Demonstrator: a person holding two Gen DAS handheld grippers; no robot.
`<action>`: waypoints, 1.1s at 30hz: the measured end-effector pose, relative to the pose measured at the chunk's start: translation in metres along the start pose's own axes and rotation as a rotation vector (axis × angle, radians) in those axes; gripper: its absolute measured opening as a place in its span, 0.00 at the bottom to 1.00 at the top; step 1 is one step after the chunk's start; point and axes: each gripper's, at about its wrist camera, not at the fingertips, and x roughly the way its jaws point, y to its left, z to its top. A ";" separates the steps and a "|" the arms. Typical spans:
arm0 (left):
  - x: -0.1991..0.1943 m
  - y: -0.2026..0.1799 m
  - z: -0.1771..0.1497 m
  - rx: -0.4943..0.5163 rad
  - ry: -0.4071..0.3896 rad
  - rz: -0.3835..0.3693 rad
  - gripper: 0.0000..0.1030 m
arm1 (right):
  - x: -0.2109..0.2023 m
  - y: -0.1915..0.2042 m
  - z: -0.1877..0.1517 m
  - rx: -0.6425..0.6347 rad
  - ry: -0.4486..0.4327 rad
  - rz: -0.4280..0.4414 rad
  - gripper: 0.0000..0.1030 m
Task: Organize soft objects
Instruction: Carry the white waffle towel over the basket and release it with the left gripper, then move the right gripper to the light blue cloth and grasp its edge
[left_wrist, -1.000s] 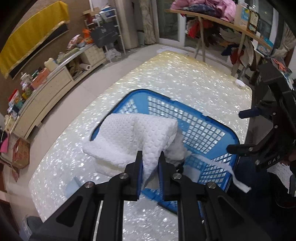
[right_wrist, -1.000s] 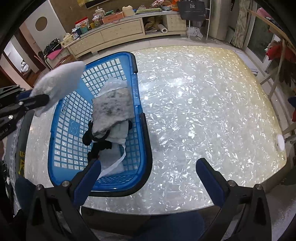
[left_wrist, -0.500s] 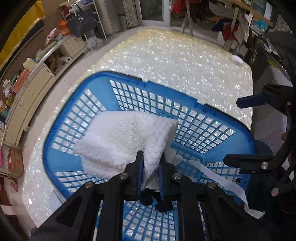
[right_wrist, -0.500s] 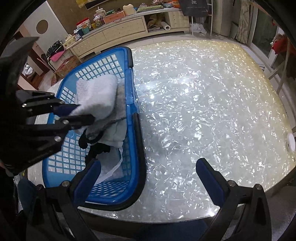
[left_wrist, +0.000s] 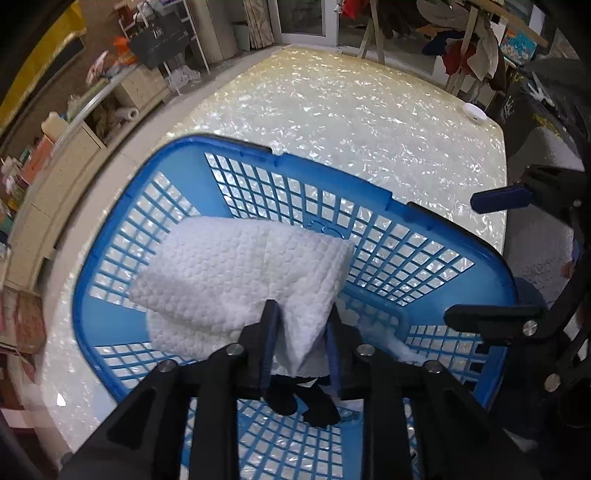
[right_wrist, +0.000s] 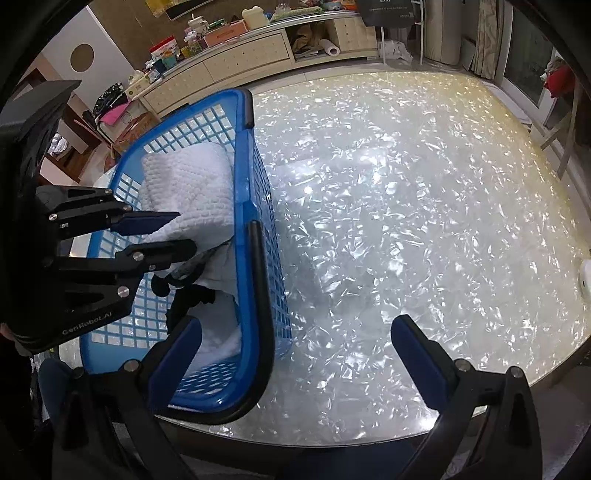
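The folded white waffle-textured cloth (left_wrist: 240, 273) is laid inside the blue lattice plastic basket (left_wrist: 369, 206) on the pearly tabletop (left_wrist: 351, 110), apparently for release, the left hand-held gripper (left_wrist: 300, 332) parted around its corner, the right hand-held gripper (right_wrist: 295, 354) wide apart and empty.

Both wrist views overlook the basket (left_wrist: 369, 206) closely.
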 end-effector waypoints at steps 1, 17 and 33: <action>-0.003 -0.001 -0.001 0.006 -0.006 0.012 0.37 | -0.003 0.000 -0.001 -0.001 -0.005 -0.003 1.00; -0.072 0.012 -0.031 -0.036 -0.123 0.043 0.77 | -0.041 0.049 0.000 -0.081 -0.066 -0.034 1.00; -0.130 0.086 -0.135 -0.263 -0.150 0.124 1.00 | -0.030 0.157 0.016 -0.245 -0.097 0.003 1.00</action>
